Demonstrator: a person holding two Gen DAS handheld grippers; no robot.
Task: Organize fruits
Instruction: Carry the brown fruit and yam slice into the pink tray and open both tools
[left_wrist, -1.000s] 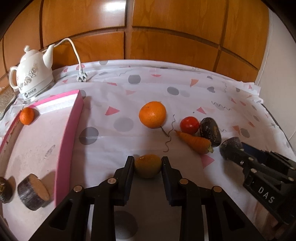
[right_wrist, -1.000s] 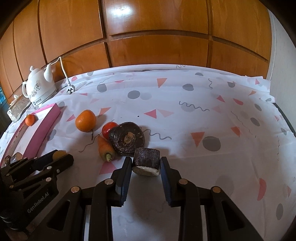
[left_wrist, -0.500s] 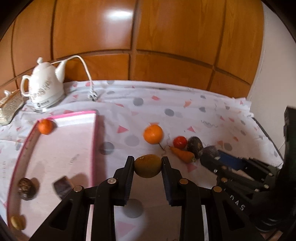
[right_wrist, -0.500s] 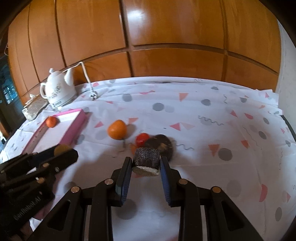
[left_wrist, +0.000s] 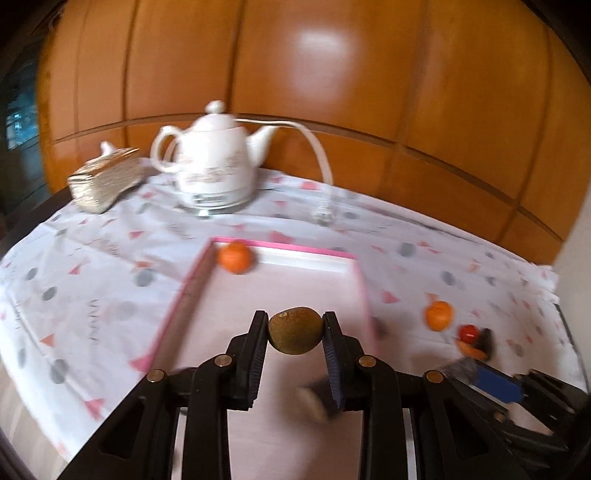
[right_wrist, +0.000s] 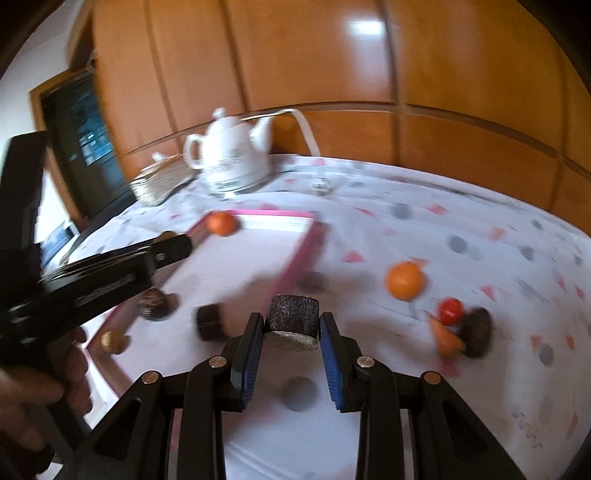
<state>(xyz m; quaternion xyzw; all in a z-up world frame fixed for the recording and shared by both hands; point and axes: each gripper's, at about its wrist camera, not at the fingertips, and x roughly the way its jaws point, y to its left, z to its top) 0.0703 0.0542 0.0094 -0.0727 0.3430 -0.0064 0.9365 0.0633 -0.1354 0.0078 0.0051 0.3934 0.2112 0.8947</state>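
Note:
My left gripper (left_wrist: 295, 332) is shut on a brown-green round fruit (left_wrist: 294, 329) and holds it in the air over the pink-rimmed tray (left_wrist: 284, 251). My right gripper (right_wrist: 291, 326) is shut on a dark brown cut chunk (right_wrist: 292, 320) with a pale underside, held above the tablecloth at the tray's near right edge (right_wrist: 295, 258). A small orange fruit (left_wrist: 236, 256) lies in the tray's far corner. Several dark pieces (right_wrist: 155, 302) lie in the tray. On the cloth lie an orange (right_wrist: 404, 280), a red tomato (right_wrist: 450, 311), a carrot (right_wrist: 445, 336) and a dark avocado-like fruit (right_wrist: 478, 330).
A white teapot (left_wrist: 216, 162) on its base stands at the table's back, its cord and plug (left_wrist: 323, 216) beside it. A golden tissue box (left_wrist: 105, 179) sits at the back left. Wooden panelling rises behind the table.
Both grippers have swung left with their loads. The left gripper now hangs over the tray. The right gripper has moved from the fruit pile toward the tray's edge.

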